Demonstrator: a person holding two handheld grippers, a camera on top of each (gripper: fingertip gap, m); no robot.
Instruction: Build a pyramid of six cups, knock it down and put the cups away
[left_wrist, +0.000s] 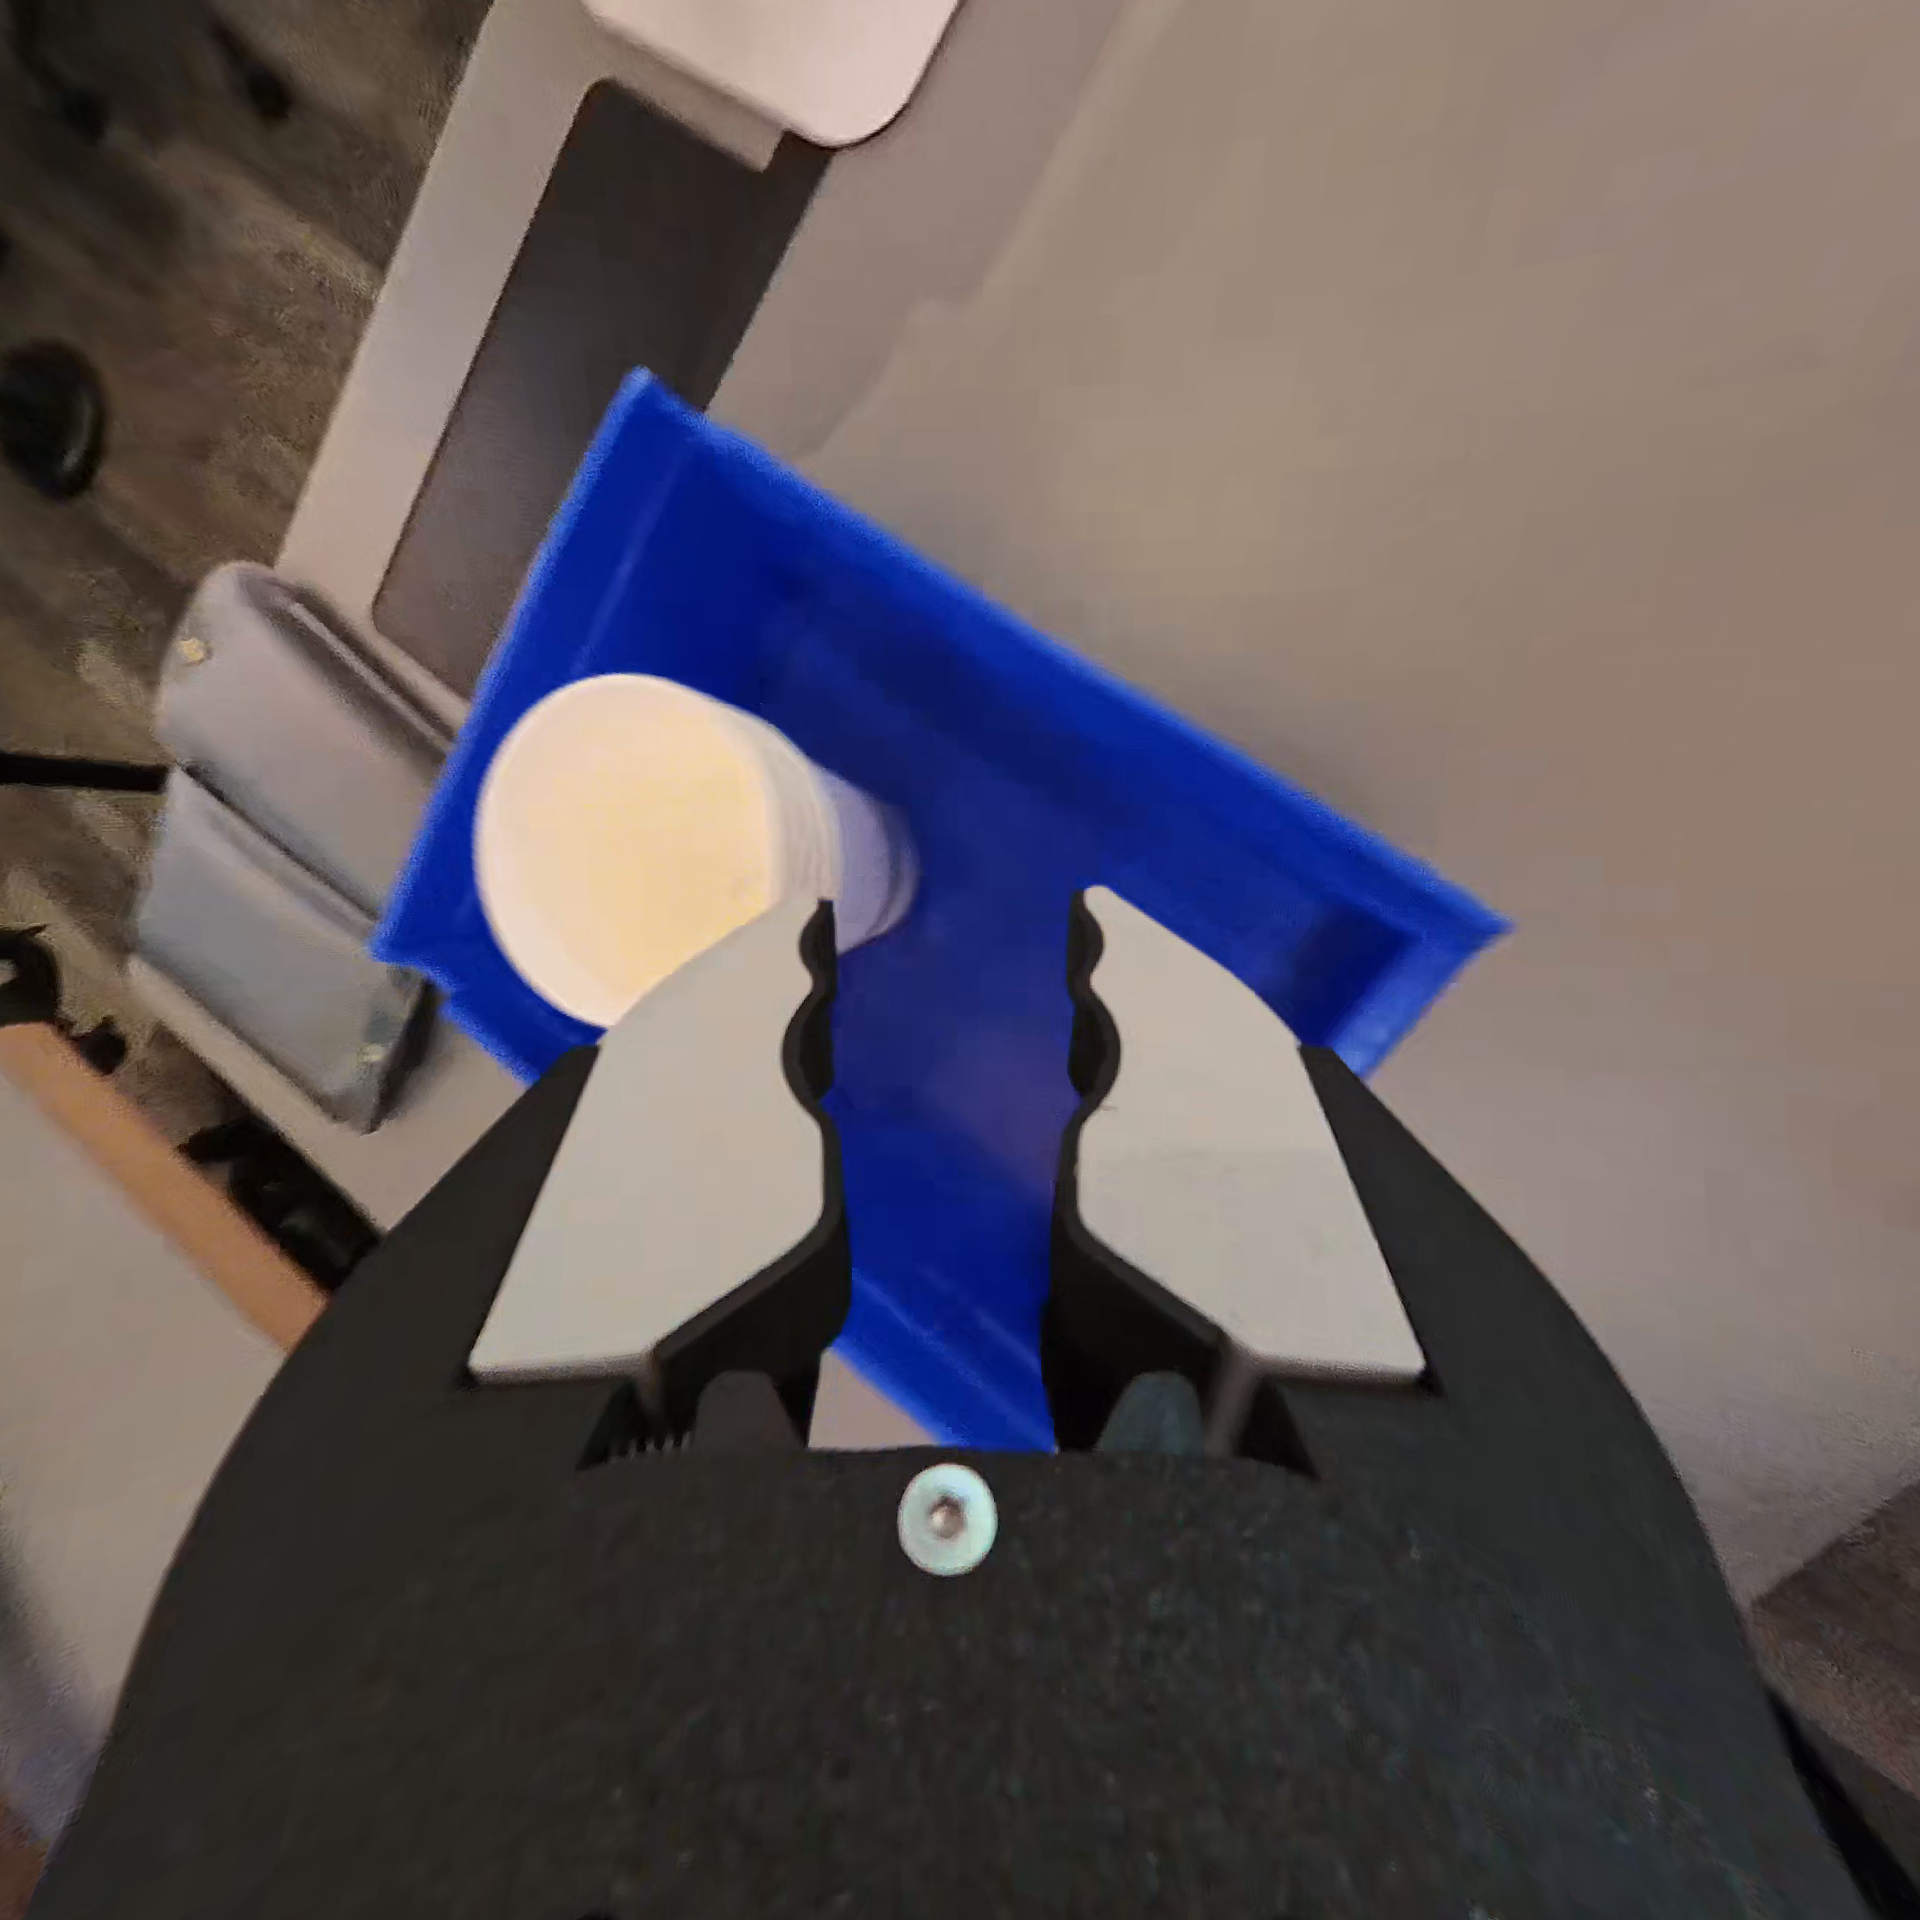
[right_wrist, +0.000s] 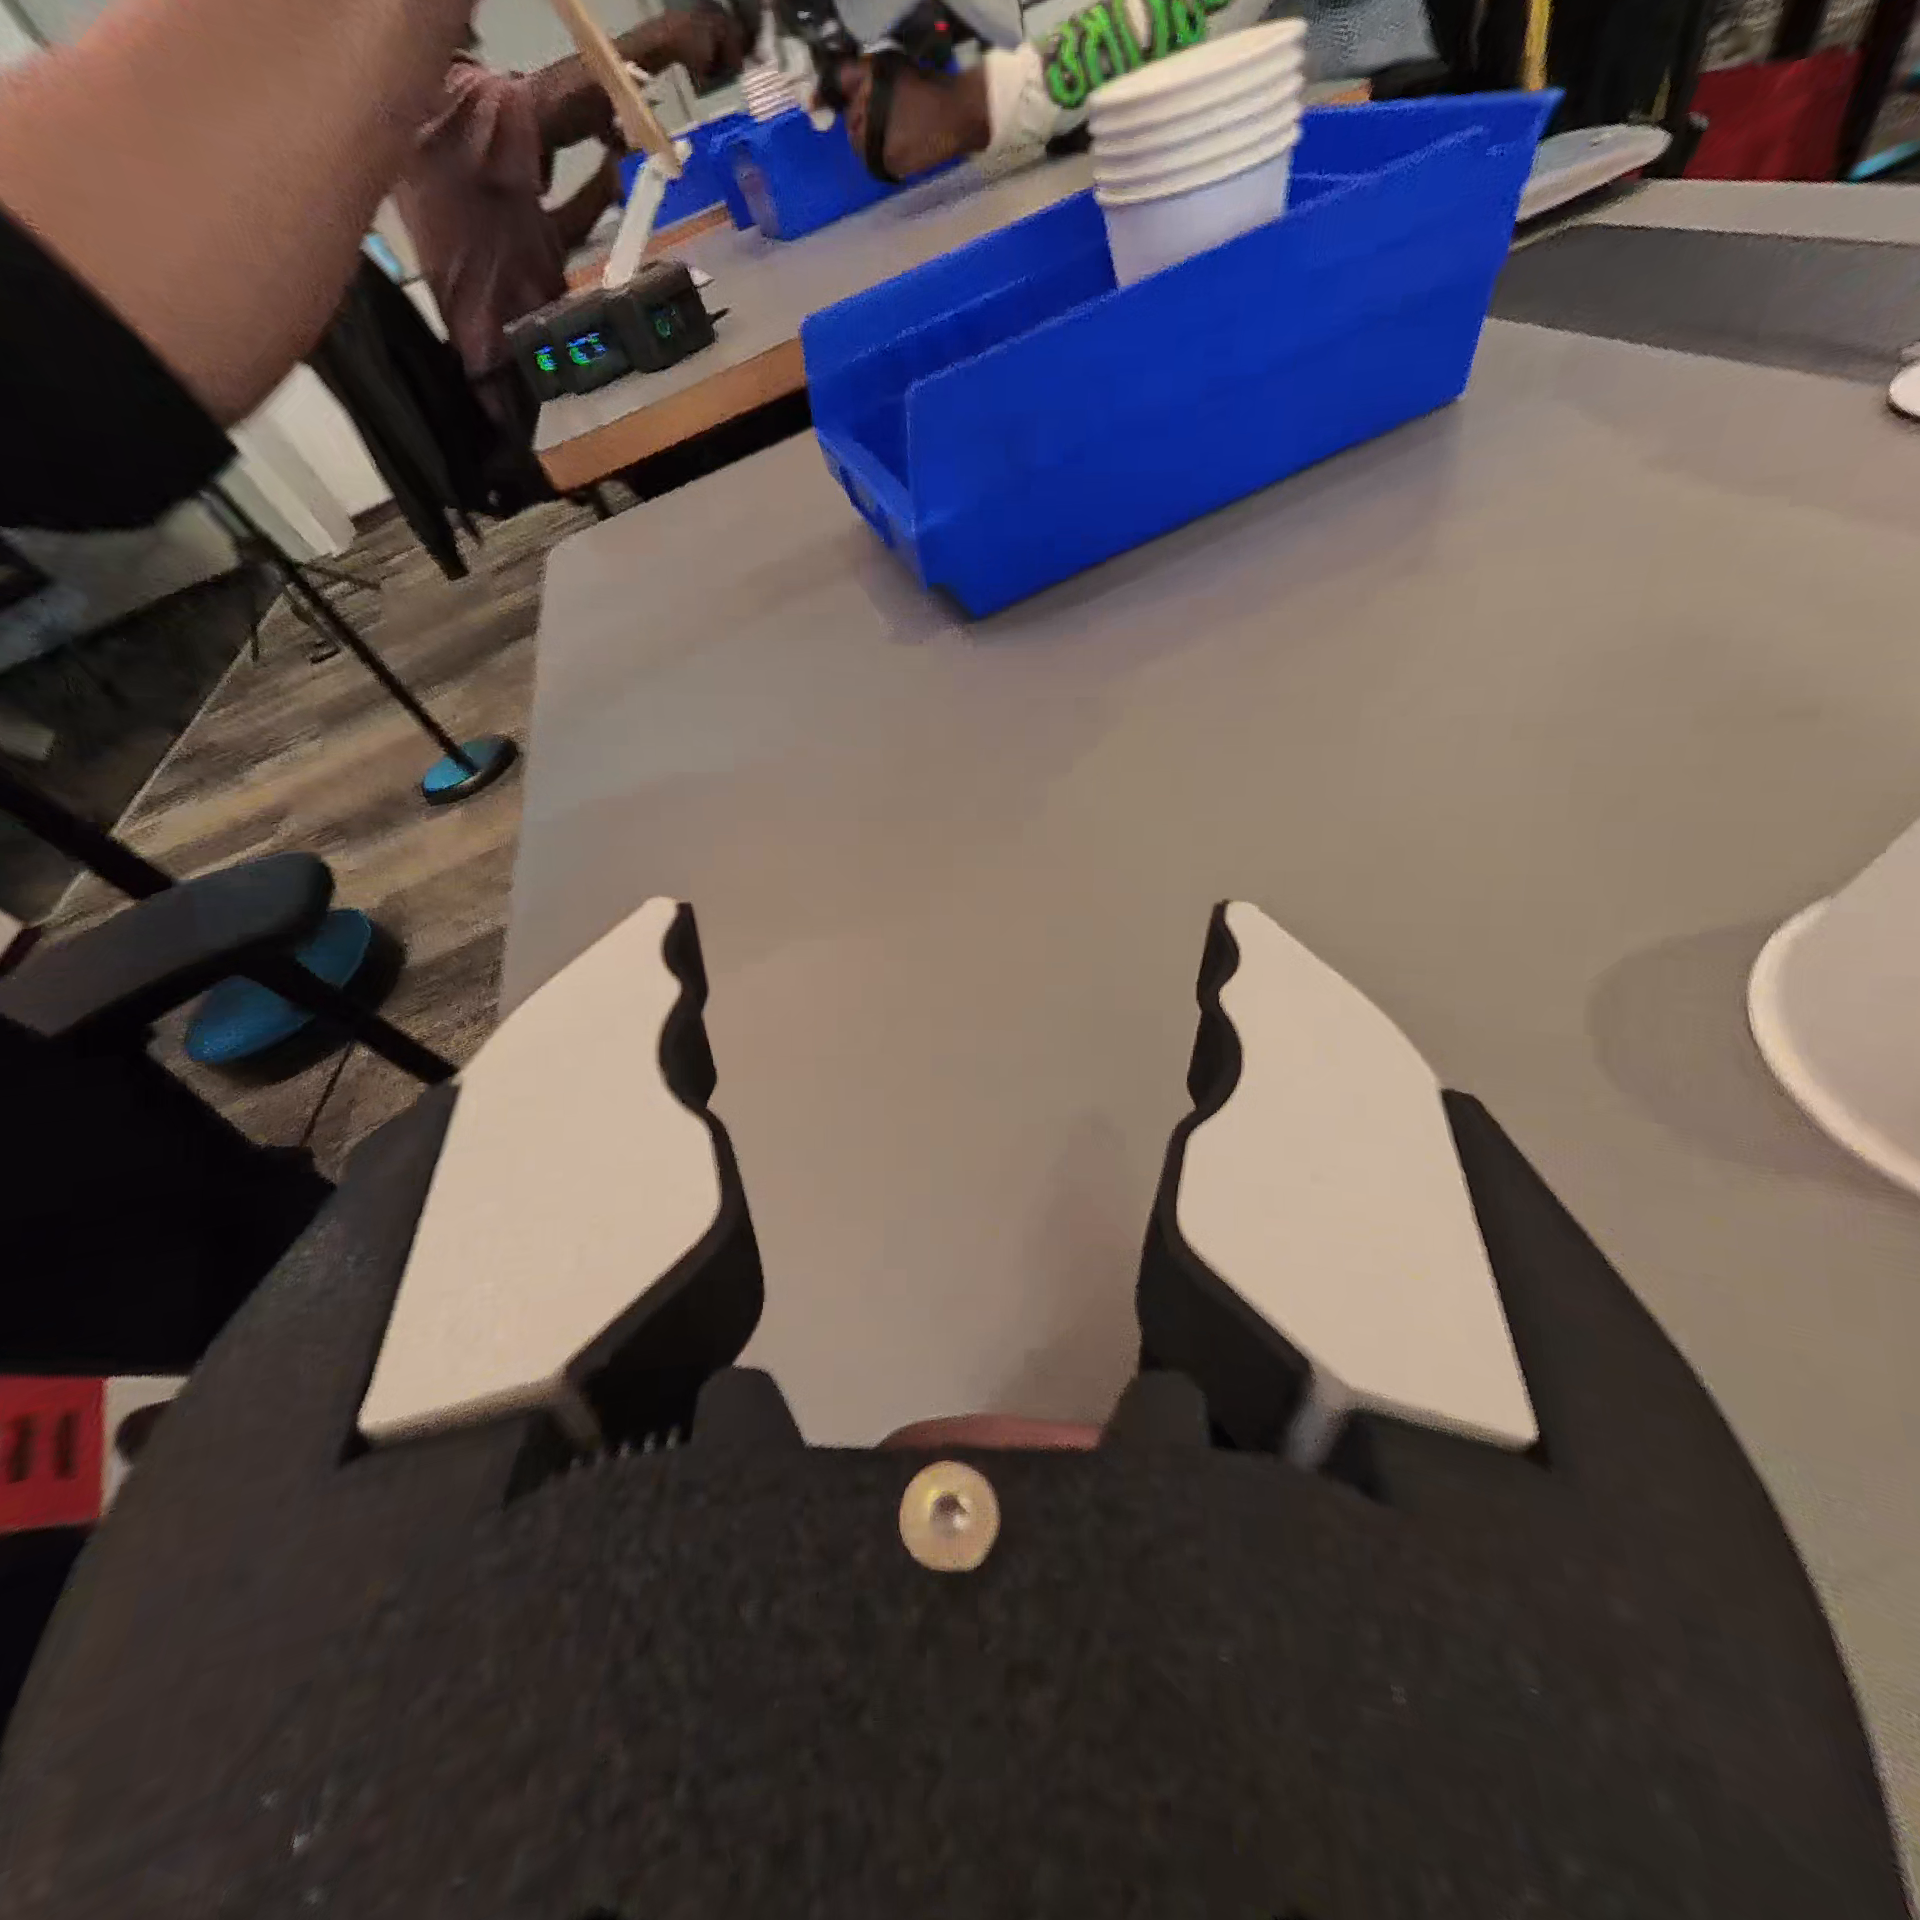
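The left gripper (left_wrist: 951, 914) hangs above the blue bin (left_wrist: 1039, 790), its jaws parted and holding nothing. Just left of its tips, a nested stack of white cups (left_wrist: 644, 842) stands upright inside the bin, near the bin's left end. The bin rests on a grey table (left_wrist: 1455, 416). The right gripper (right_wrist: 951, 920) is low over the table, well short of the bin, jaws spread wide and empty. Right of the bin, nearer this gripper, lies one loose cup (right_wrist: 1849, 1029), cut by the picture's edge.
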